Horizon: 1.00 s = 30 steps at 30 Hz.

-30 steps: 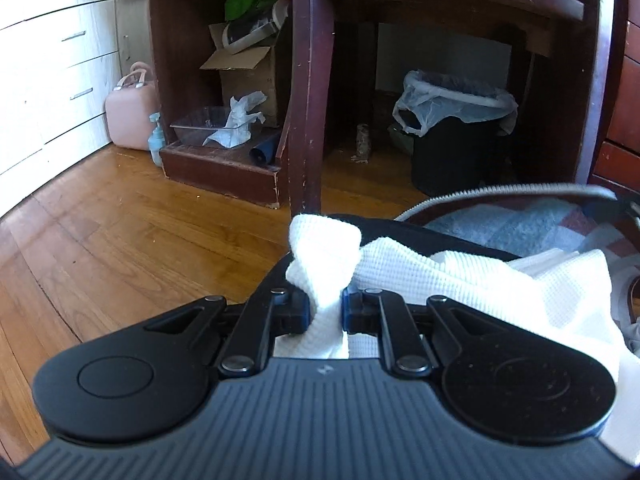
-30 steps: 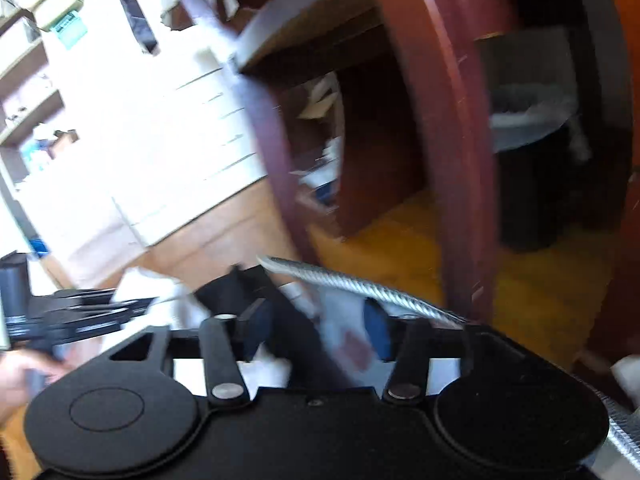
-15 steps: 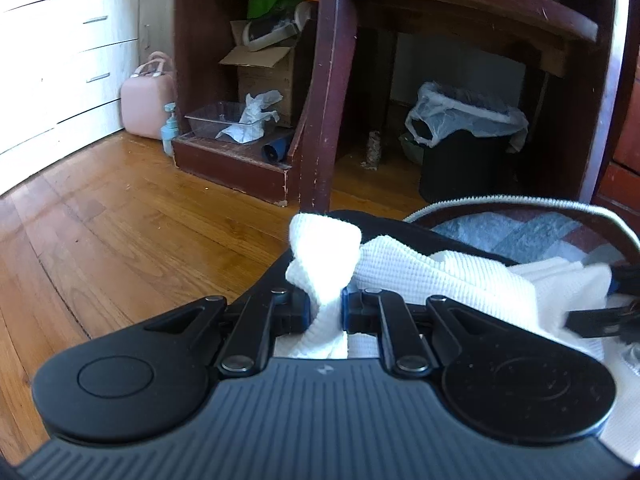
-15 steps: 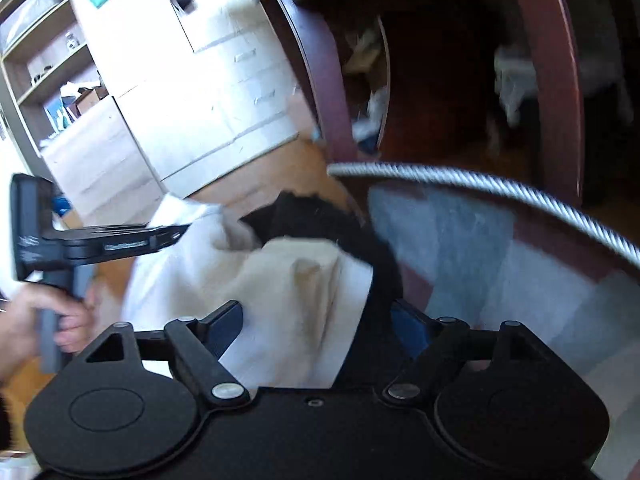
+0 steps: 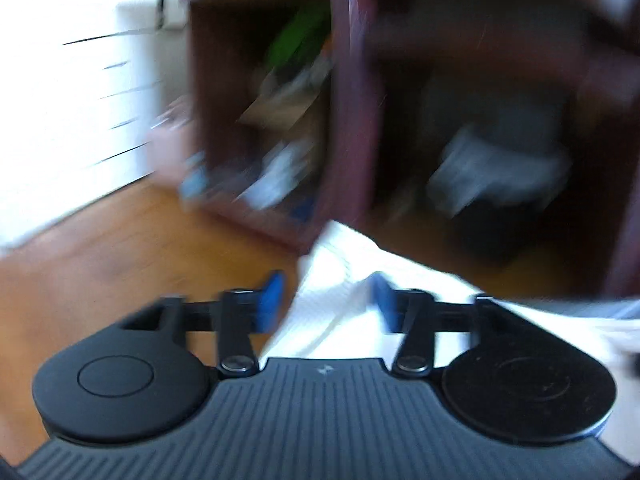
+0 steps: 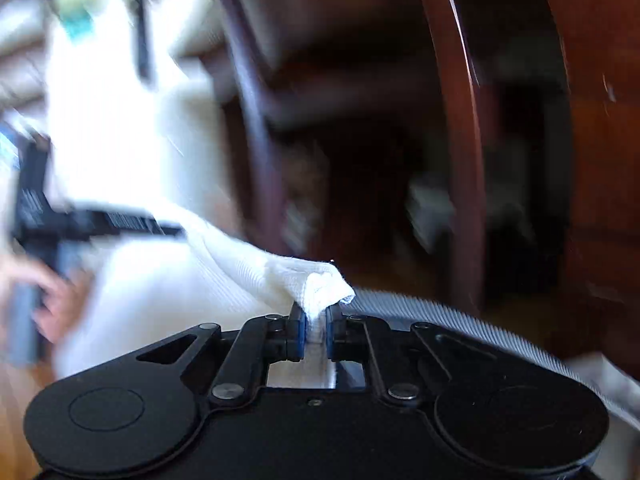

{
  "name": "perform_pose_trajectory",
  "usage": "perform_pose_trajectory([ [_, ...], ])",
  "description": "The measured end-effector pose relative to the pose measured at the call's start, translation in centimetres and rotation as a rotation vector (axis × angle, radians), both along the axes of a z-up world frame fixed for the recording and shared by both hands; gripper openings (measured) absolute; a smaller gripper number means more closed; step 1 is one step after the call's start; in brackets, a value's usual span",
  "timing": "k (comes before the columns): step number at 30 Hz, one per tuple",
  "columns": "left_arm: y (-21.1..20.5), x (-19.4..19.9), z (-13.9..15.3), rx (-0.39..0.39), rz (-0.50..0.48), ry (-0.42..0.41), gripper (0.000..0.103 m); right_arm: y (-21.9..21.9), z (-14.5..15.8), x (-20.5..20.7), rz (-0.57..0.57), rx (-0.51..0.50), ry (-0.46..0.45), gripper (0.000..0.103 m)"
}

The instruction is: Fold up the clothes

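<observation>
The right gripper (image 6: 315, 330) closes, pinching a bunched corner of the white waffle-knit garment (image 6: 240, 276) (blurred); the left gripper (image 5: 326, 300) is opening, cloth loose between its pads. Likely regrasping; next, spread it flat.

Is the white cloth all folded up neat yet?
Not yet. The white cloth hangs bunched and loose; the right tool is closing on one crumpled corner.

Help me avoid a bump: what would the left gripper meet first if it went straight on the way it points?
Likely the white cloth lying between the opening left gripper; beyond it, probably the dark wooden post, though blur hides depth.
</observation>
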<state>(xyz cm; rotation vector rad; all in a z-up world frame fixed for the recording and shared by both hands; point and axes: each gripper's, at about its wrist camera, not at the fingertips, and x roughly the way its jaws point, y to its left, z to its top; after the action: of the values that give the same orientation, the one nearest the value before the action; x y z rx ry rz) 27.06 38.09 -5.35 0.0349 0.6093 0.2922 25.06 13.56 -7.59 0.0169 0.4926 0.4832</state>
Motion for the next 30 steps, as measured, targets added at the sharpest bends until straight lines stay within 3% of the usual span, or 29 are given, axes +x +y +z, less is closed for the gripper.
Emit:
perform_pose_trajectory([
  [1, 0.2, -0.3, -0.5, 0.011, 0.029, 0.023, 0.059, 0.0, -1.1, 1.1, -0.029, -0.02, 0.073, 0.011],
  [3, 1.8, -2.8, -0.4, -0.059, 0.032, -0.024, 0.059, -0.9, -2.8, 2.8, -0.05, 0.02, 0.186, 0.014],
  [5, 3.4, -5.3, -0.4, -0.129, 0.034, -0.072, 0.059, -2.2, -3.3, 3.3, -0.065, 0.063, 0.194, 0.015],
  [9, 9.3, -10.2, -0.7, -0.417, 0.223, -0.08, 0.053, -3.1, -3.7, 3.5, -0.073, 0.107, 0.203, 0.02],
  [11, 11.5, -12.9, -1.7, -0.577, 0.312, -0.087, 0.044, -3.7, -3.7, 3.1, -0.103, 0.164, 0.228, 0.034],
  [13, 11.1, -15.0, -3.3, -0.68, 0.325, -0.112, 0.042, -4.6, -3.2, 2.1, -0.102, 0.195, 0.27, 0.047],
  [16, 9.6, -17.8, -5.7, -0.805, 0.324, -0.151, 0.042, -6.6, -2.4, -1.3, 0.043, 0.209, 0.3, 0.049],
  [18, 8.0, -19.0, -6.9, -0.793, 0.364, -0.17, 0.043, -8.7, -1.9, -4.1, 0.194, 0.25, 0.301, 0.051],
  [21, 6.7, -19.9, -7.5, -0.767, 0.408, -0.211, 0.043, -11.2, -1.5, -8.8, 0.32, 0.236, 0.241, 0.071],
  [23, 6.4, -20.1, -7.6, -0.757, 0.416, -0.24, 0.045, -11.7, -1.8, -10.9, 0.349, 0.199, 0.193, 0.076],
  [26, 6.1, -20.3, -7.8, -0.776, 0.406, -0.268, 0.055, -11.1, -2.9, -11.6, 0.382, 0.176, 0.201, 0.079],
  [30, 6.2, -20.6, -7.5, -0.781, 0.421, -0.268, 0.056, -9.6, -4.1, -10.8, 0.325, 0.237, 0.25, 0.081],
])
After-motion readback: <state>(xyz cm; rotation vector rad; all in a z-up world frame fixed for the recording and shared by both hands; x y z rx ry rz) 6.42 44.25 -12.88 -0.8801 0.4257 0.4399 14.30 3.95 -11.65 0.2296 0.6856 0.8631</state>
